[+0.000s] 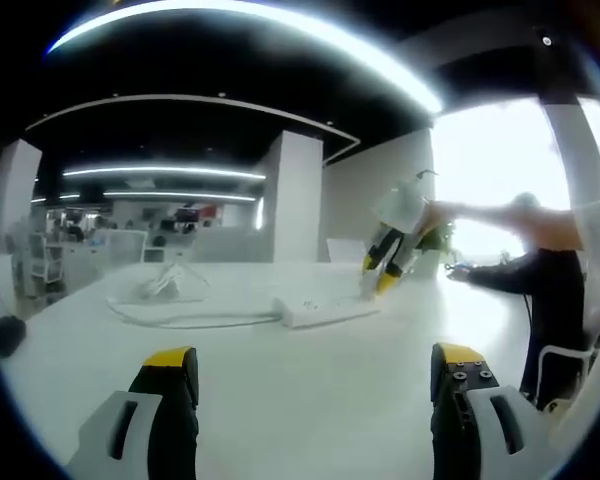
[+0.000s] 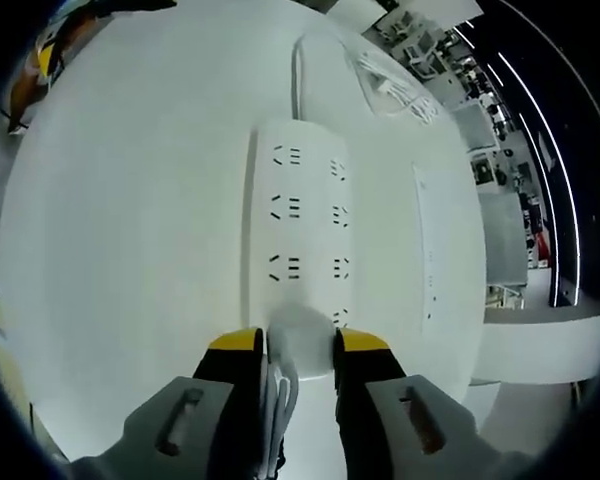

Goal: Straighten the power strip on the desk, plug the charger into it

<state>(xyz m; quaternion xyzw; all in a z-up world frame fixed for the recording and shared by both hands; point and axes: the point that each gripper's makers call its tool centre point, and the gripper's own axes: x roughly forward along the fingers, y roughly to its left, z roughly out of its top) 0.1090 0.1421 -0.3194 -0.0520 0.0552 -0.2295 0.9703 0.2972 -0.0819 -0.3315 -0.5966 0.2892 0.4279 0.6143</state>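
In the right gripper view, the right gripper pinches a white charger between its yellow-tipped jaws, with the charger's cable running back between them. The charger sits at the near end of the white power strip, which stretches straight away from the jaws on the white desk; its rows of sockets show plainly here, and its cord leaves from the far end.

The left gripper view gives the side-on picture: the left gripper hangs above the desk with jaws spread wide, holding and touching nothing. Well ahead lies the power strip, and at its right end the right gripper tilts down onto it. The cord loops off to the left.
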